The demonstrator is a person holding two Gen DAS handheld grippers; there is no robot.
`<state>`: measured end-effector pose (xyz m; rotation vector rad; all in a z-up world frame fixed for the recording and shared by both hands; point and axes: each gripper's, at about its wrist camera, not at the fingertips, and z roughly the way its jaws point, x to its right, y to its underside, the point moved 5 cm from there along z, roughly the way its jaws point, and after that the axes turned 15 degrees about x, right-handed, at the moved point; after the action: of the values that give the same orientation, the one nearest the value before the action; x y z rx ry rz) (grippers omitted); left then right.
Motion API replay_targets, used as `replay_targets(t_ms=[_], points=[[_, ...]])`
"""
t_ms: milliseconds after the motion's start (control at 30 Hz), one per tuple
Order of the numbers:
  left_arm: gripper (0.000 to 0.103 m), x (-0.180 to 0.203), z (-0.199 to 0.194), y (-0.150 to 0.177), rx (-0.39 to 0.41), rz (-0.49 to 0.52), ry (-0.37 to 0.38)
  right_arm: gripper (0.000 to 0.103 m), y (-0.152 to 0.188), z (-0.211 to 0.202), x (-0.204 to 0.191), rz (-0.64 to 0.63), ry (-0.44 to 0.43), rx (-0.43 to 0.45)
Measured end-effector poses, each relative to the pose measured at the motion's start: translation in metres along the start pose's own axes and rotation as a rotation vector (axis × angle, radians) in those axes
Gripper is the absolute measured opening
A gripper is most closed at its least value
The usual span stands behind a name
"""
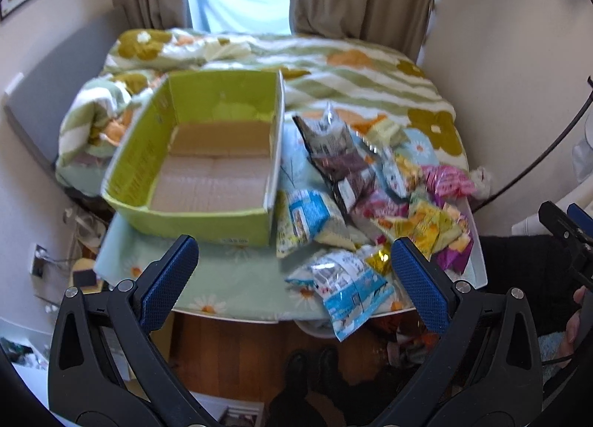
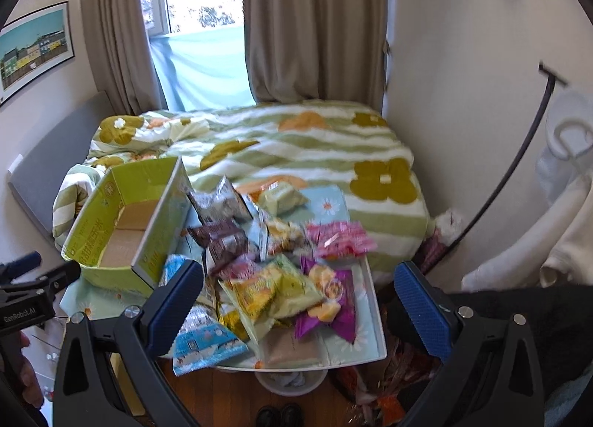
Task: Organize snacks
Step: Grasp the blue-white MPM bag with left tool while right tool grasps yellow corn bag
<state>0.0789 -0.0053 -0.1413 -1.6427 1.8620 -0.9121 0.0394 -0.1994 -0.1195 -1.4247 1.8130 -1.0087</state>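
Observation:
An empty green cardboard box [image 1: 148, 152] stands on the left of a small table with a floral cloth [image 1: 237, 278]; it also shows in the right wrist view [image 2: 92, 238]. Several snack packets lie heaped to its right: dark brown ones [image 1: 344, 164], blue-white ones [image 1: 348, 286], yellow ones [image 2: 274, 286], pink ones [image 2: 339, 240] and a purple one [image 2: 343, 315]. My left gripper [image 1: 294, 260] is open and empty, above the table's near edge. My right gripper [image 2: 298, 286] is open and empty, above the pile's near side.
A bed with a flowered green blanket [image 2: 296, 152] lies right behind the table. Curtains [image 2: 311, 19] and a window are at the back. Wood floor, a white bowl [image 2: 291, 382] and black shoes [image 1: 315, 364] are below the table's front edge. White clothes [image 2: 563, 204] hang at the right.

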Motion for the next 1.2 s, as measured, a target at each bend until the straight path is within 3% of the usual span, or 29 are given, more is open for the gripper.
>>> replay_targets(t_ms=[267,533,800,933,967,1100,1200], points=[[0.102,0.019,0.063,0.051,-0.181,-0.13,-0.014,0.103,0.042,0.057,0.017,0.01,-0.115,-0.142],[0.102,0.037,0.114,0.082,-0.255,-0.226,-0.104,0.103,0.066,0.125,0.0,-0.146,-0.362,-0.246],[0.102,0.04,0.152,0.103,-0.3,-0.262,-0.188,0.103,0.084,0.172,-0.011,-0.203,-0.464,-0.322],[0.102,0.033,0.164,0.115,-0.324,-0.301,-0.192,0.103,0.095,0.183,-0.014,-0.211,-0.49,-0.358],[0.1,0.031,0.167,0.118,-0.329,-0.312,-0.188,0.103,0.097,0.187,-0.016,-0.215,-0.495,-0.367],[0.072,0.027,0.176,0.131,-0.366,-0.351,-0.163,0.103,0.105,0.195,-0.023,-0.235,-0.525,-0.397],[0.069,0.022,0.177,0.136,-0.373,-0.381,-0.151,0.103,0.108,0.199,-0.029,-0.253,-0.531,-0.404]])
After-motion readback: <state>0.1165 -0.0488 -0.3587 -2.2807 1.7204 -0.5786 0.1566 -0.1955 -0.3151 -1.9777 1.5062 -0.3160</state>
